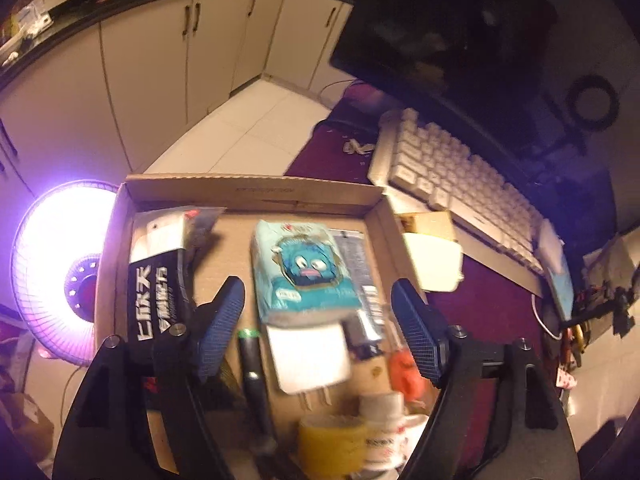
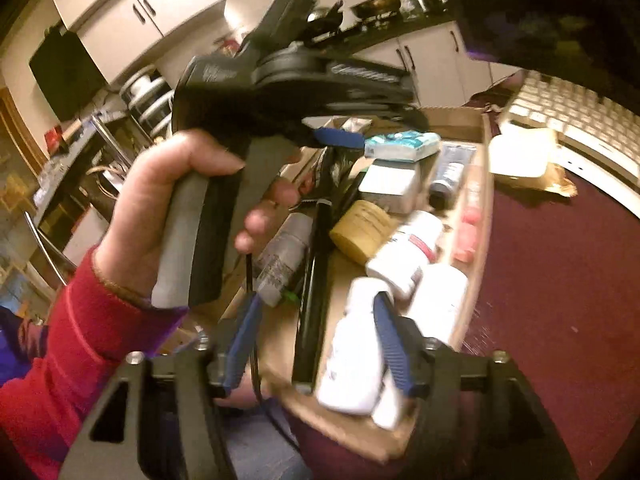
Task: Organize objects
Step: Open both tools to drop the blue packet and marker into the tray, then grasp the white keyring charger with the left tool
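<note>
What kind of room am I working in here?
Probably a home kitchen doubling as a desk area: cream cabinets under a dark countertop holding cookware, with a white keyboard beside the cardboard box of household items.

Brown cardboard box [image 1: 248, 192], teal tissue pack [image 1: 304, 276] with blue cartoon face, white keyboard [image 1: 460, 176], maroon tablecloth [image 2: 560, 280], red sleeve [image 2: 68, 344]

A home kitchen doubling as a desk corner: cream cabinets [image 1: 160, 80] run under a dark countertop [image 2: 380, 20] crowded with pots, while a white keyboard [image 1: 460, 184], a dark monitor [image 1: 440, 32] and a glowing heater [image 1: 60, 268] stand close by
</note>
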Motion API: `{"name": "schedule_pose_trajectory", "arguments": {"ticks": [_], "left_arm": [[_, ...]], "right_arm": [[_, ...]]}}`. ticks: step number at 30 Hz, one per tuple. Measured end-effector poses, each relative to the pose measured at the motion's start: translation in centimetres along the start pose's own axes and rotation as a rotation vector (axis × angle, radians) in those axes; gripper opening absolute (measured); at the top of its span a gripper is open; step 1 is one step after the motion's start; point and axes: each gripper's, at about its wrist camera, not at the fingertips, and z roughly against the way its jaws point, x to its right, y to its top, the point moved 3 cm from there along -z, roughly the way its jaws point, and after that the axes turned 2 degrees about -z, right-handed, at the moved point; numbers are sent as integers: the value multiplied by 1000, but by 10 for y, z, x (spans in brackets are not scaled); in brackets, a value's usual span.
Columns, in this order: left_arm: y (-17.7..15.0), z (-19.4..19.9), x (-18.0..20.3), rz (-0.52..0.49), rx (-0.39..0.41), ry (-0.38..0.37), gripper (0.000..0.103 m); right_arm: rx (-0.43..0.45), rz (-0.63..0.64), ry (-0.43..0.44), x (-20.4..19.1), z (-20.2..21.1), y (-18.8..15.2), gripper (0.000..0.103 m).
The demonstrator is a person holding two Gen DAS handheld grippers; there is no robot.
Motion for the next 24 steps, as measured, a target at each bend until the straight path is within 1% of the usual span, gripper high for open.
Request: {"name": "schedule_pose_trajectory", "arguments": {"ticks": [4,6,8,12,13,14,16,17,19,20,24], "left_arm": [[1,0,30,-83,-14,7,77],[1,-6,46,-125,-23,18,77],[1,-14,66,-188,-31,23,77],[6,-33,103,-324,-52,20,77],[7,-38,112,-351,-62,31,77],[8,-43,116,-356,-78,39,77],[11,-51,122,-333,-107,25,77],[13,-54,123,-302,-119,11,77],[15,-57,121,-198,-153,-6,77],[15,-58,120,-126,-168,-44,77],[15,-62,125,60,-165,-170,77]], "right_arm": [[43,-75,-63,34,29,-8,59],[67,-122,-86,48,40,-11,63],[88,-172,-93,64,51,-14,66],[102,-202,-105,75,60,-18,67],[100,-205,-104,75,59,-19,67],[99,-210,-102,77,59,-20,67],[100,-216,-97,81,62,-22,68],[100,-220,-96,82,62,-23,68],[103,-225,-93,79,63,-23,68],[105,-225,-90,78,63,-24,68],[107,-227,-83,79,63,-23,69]]}}
